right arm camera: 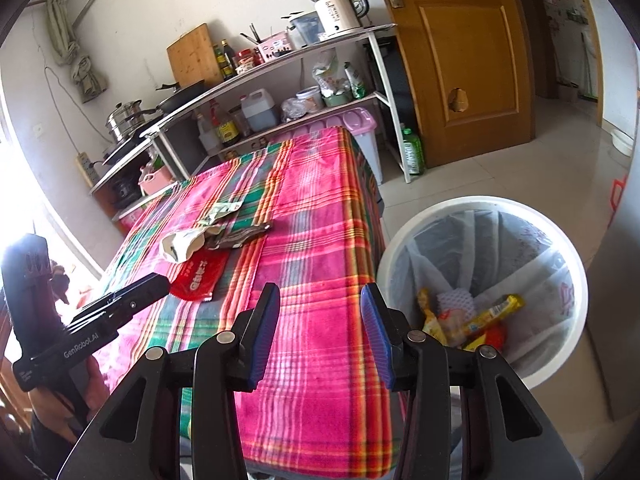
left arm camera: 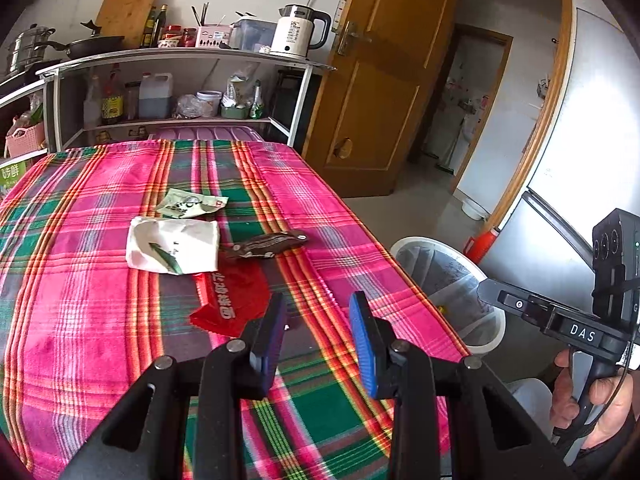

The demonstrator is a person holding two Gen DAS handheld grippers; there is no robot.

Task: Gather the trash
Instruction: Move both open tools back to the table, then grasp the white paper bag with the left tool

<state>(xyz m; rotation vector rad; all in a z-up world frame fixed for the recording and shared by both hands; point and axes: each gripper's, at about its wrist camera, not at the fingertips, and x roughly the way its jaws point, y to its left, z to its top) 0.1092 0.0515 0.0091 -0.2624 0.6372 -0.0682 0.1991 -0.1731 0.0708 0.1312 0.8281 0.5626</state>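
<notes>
Hovering wide open and empty, the left gripper (left arm camera: 318, 336) sits just short of the red wrapper (left arm camera: 232, 300) on the plaid tablecloth (left arm camera: 80, 280); the right gripper (right arm camera: 320, 334) gapes empty too, near the bin (right arm camera: 480, 204). Wrappers look light, floppy, probably slick, so I'd pinch a raised edge rather than the flat middle.

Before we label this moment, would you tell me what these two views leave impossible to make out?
- Red wrapper: its near edge is hidden behind the left gripper in the left wrist view.
- White wrapper: its print is too small to read in either view.
- Trash bin: its base is cut off by the right gripper in the right wrist view.
- Wrappers in the bin: heaped together, so no count is possible.
</notes>
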